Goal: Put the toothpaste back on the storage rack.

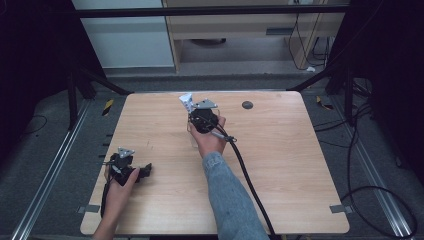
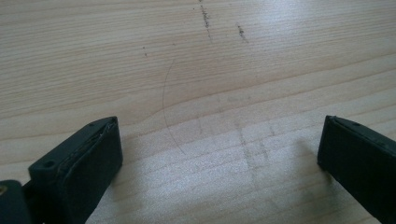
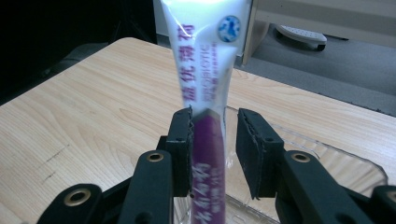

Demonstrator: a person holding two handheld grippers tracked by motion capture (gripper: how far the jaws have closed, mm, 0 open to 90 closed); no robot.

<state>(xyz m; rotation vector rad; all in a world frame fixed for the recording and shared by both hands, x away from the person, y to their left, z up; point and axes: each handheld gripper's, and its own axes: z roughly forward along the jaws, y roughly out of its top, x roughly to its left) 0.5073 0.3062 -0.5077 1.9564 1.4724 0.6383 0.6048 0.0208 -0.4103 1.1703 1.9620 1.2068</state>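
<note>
A white and purple tube [image 3: 205, 70] with printed lettering stands upright in a clear container [image 3: 327, 156] on the wooden table [image 1: 280, 165]. My right gripper [image 3: 214, 140] has its jaws on either side of the tube. The left pad [image 3: 184, 149] lies against the tube; the right pad [image 3: 250, 154] stands off it with a visible gap. From above, the right gripper [image 1: 196, 119] sits mid-table with the tube's white end [image 1: 186, 102] sticking out beyond it. My left gripper [image 2: 219, 154] rests low over bare wood, jaws wide apart with nothing between them, near the table's left front [image 1: 145, 170].
A small dark round disc [image 1: 247, 105] lies near the far edge of the table. The right gripper's black cable [image 1: 247, 175] trails across the table toward the front edge. Beyond the table are a grey floor and light cabinets [image 1: 240, 30].
</note>
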